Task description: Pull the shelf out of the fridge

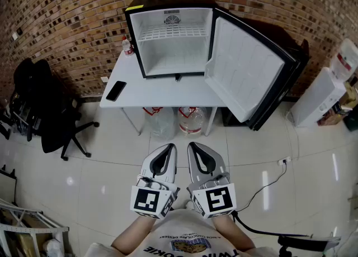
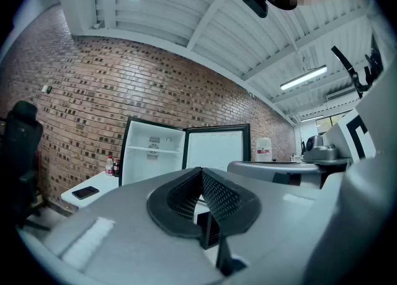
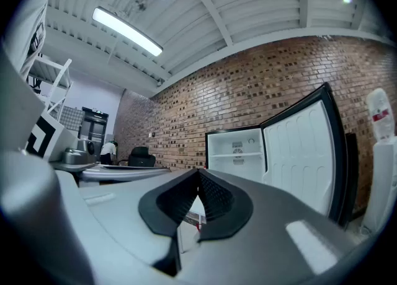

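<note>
A small black fridge (image 1: 170, 41) stands on a white table (image 1: 159, 95) against the brick wall, its door (image 1: 246, 71) swung open to the right. Inside, a white wire shelf (image 1: 173, 31) sits high in the white cavity. The fridge (image 2: 154, 153) also shows in the left gripper view, and the fridge (image 3: 236, 150) in the right gripper view. My left gripper (image 1: 169, 147) and right gripper (image 1: 192, 146) are held side by side near my body, well short of the table. Both are shut and hold nothing.
A black phone (image 1: 116, 90) lies on the table's left end, a small bottle (image 1: 127, 45) stands by the fridge. Two water jugs (image 1: 178, 120) sit under the table. A black office chair (image 1: 47, 108) is at left, a white appliance (image 1: 319, 96) at right, a cable (image 1: 263, 186) on the floor.
</note>
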`<state>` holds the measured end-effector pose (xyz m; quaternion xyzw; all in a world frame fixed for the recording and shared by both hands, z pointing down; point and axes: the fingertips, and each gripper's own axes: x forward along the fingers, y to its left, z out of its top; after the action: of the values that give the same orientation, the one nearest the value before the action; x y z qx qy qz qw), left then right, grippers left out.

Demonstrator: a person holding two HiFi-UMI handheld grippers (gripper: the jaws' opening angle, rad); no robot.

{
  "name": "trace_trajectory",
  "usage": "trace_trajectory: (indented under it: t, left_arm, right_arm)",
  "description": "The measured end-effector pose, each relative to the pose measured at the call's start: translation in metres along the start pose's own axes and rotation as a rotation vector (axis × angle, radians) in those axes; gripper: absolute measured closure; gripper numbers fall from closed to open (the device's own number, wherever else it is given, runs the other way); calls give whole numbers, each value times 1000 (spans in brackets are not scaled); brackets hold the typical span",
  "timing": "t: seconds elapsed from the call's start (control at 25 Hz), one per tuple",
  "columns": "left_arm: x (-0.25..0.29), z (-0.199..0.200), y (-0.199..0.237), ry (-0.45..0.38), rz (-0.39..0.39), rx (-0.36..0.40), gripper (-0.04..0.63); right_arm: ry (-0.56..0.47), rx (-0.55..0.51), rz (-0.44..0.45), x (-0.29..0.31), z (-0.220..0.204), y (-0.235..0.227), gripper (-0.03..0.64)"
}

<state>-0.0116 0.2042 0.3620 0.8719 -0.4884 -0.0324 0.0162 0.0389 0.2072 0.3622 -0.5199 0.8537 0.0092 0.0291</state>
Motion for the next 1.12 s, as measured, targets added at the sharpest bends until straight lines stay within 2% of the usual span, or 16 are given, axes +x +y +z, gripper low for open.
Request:
trace_trajectory:
  t: [0.52, 0.8, 1.12]
  left_arm:
    - [28, -8, 2, -13, 24, -9, 595]
    - [66, -18, 28, -29, 27, -35, 595]
    - [129, -24, 73, -15, 11, -63, 595]
  right_arm:
    - [-6, 16, 25, 17, -6, -17, 612]
    - [-3, -3, 30, 53, -14, -36, 612]
    - [33, -20, 16, 124, -26, -63, 612]
